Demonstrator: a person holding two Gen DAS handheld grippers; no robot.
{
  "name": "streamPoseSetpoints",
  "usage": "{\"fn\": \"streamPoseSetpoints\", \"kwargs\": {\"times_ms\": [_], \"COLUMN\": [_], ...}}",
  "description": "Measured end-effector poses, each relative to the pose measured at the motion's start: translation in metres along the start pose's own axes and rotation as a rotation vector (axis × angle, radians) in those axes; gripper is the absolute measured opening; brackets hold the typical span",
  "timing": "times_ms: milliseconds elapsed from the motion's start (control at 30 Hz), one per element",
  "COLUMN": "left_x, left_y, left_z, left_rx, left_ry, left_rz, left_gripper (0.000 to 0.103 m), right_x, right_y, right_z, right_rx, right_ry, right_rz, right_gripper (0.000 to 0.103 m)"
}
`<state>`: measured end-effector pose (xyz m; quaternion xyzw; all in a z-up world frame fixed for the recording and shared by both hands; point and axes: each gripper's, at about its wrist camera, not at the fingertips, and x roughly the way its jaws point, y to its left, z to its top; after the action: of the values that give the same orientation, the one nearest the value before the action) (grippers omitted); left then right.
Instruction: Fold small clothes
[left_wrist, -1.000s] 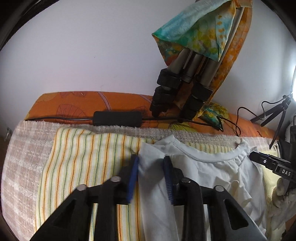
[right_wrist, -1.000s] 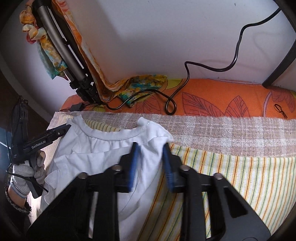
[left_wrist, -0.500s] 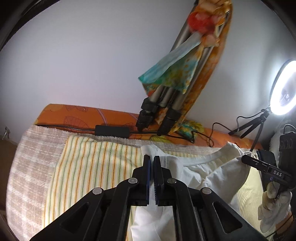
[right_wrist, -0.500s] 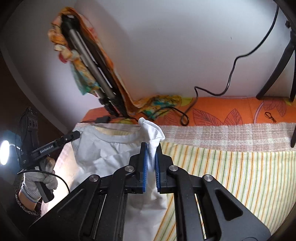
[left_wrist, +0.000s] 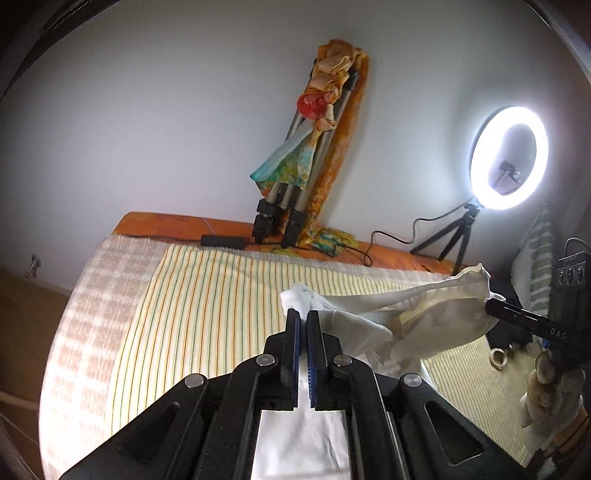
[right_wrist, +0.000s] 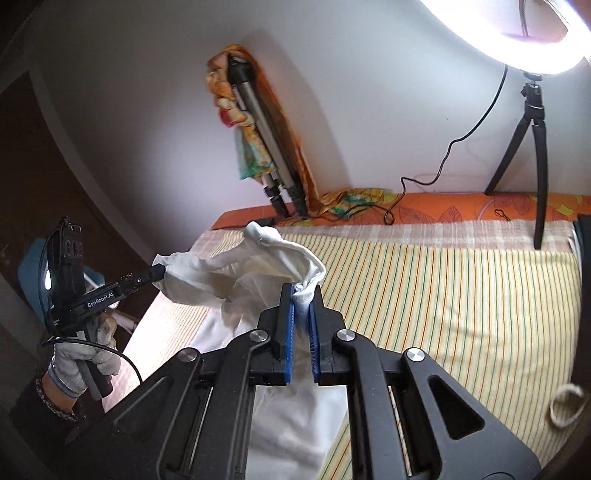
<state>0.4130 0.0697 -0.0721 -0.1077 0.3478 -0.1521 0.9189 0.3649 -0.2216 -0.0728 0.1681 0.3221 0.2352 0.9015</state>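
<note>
Both grippers, open a second ago, now pinch the white T-shirt's (left_wrist: 424, 325) shoulders: left gripper (left_wrist: 303, 325) and right gripper (right_wrist: 303, 299) have raised it off the striped sheet (left_wrist: 207, 306) toward twelve o'clock, beginning the fold.

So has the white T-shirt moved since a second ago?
Yes. The white T-shirt has been lifted off the striped sheet, now hanging between both shut hand-held grippers.

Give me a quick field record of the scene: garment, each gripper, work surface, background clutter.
garment: white shirt, lifted off the bed, stretched between both grippers
left gripper: shut on one shoulder of the shirt
right gripper: shut on the other shoulder
surface: striped sheet over a checked blanket
background: folded tripod draped in a patterned cloth against the wall; lit ring light
</note>
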Motion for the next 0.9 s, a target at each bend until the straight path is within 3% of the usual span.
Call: {"fn": "streamPoseSetpoints", "kwargs": {"times_ms": [233,433,667,733,900], "left_x": [-0.043,-0.058,-0.087,-0.096,-0.112], "left_y": [-0.009,-0.005,-0.008,0.000,0.026], "left_z": [-0.071,-0.126,-0.166,-0.173,-0.175], "left_rx": [0.027,0.057,0.197,0.187,0.020], "left_ry": [0.028,0.089,0.110,0.118,0.117], "left_rz": [0.010,0.043,0.103,0.111,0.070], "left_gripper": [0.000,0.000,0.001,0.005,0.028], "right_x": [-0.042,-0.046,-0.065,-0.070,-0.091], "right_y": [0.036,0.042,0.047,0.053,0.055], "right_z": [-0.073,-0.137,-0.169,-0.174,-0.181], "right_rx": [-0.042,-0.103,-0.170,-0.211,-0.179], "right_ry": [0.033,0.104,0.105,0.123,0.092], "right_rz": [-0.007,-0.070,-0.109,-0.126,-0.126], "right_gripper": [0.008,0.008,0.008,0.009,0.044]}}
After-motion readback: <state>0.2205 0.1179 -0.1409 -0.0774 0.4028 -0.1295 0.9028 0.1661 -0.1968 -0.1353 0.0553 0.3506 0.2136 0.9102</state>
